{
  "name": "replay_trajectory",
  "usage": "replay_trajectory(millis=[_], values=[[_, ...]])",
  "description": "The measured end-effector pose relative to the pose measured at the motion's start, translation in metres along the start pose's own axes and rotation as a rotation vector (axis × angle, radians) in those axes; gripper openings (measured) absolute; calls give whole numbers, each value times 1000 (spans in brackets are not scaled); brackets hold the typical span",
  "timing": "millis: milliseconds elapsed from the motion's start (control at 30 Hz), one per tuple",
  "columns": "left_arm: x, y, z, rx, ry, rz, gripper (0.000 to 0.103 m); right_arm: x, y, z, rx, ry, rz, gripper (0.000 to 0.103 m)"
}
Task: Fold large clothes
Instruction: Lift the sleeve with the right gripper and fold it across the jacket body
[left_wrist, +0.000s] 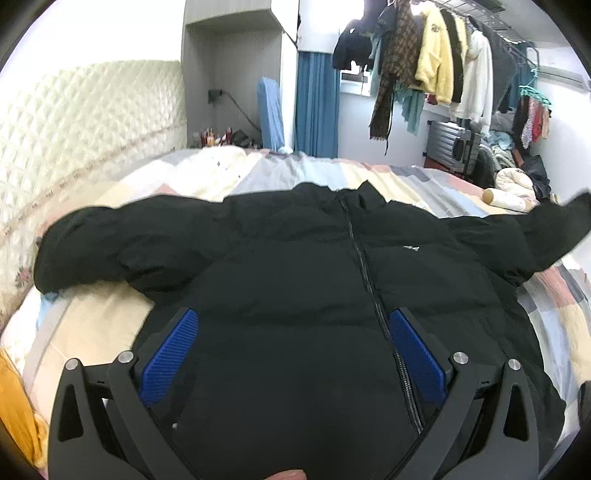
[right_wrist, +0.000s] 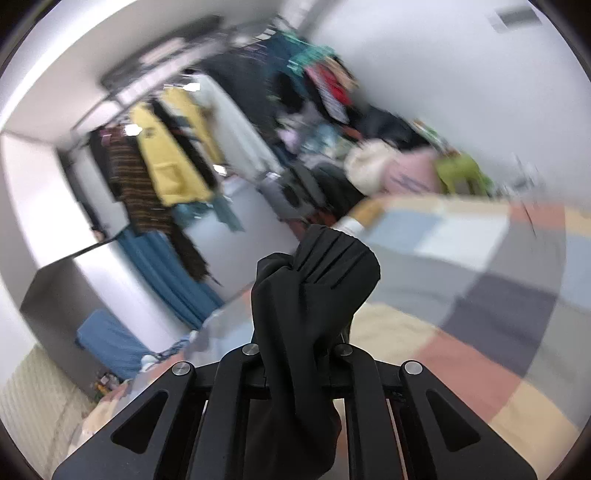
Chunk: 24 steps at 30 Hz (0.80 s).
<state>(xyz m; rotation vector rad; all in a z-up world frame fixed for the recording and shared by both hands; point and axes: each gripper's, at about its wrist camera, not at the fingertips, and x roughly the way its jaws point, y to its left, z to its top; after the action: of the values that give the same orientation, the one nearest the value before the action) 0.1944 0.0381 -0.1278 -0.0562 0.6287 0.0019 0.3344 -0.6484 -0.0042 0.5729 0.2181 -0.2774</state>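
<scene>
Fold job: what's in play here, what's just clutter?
In play:
- black padded zip-front jacket, spread on the patchwork bedspread
- its black sleeve end, clamped in the right gripper
- left gripper, open above the jacket front

Clutter:
- yellow fleece top on the hanging rail
- silver ribbed suitcase
- blue curtain
- cream quilted headboard

The puffer jacket (left_wrist: 295, 266) is black, with a small white logo at about 2 o'clock on its chest. Under it lies a patchwork bedspread (left_wrist: 546, 317) in blocks of cream, grey, salmon pink and pale blue. The left gripper (left_wrist: 293, 325) is black with ribbed blue pads (left_wrist: 173, 350). At 9 o'clock stands a cream quilted headboard (left_wrist: 92, 122). At 12 o'clock hangs a blue curtain (left_wrist: 317, 103); at 1 o'clock, a yellow fleece jacket (left_wrist: 436, 55) beside a brown checked garment (left_wrist: 395, 66).
</scene>
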Motion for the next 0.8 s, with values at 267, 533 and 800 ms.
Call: replay_trajectory(millis=[267, 533, 800], values=[[-26, 20, 1, 21, -73, 20, 103, -54, 181, 8, -210, -50, 181, 7], [-36, 43, 2, -22, -91, 2, 103, -87, 351, -54, -380, 20, 448, 8], [-45, 68, 3, -55, -132, 7, 103, -87, 456, -175, -503, 207, 648, 8]])
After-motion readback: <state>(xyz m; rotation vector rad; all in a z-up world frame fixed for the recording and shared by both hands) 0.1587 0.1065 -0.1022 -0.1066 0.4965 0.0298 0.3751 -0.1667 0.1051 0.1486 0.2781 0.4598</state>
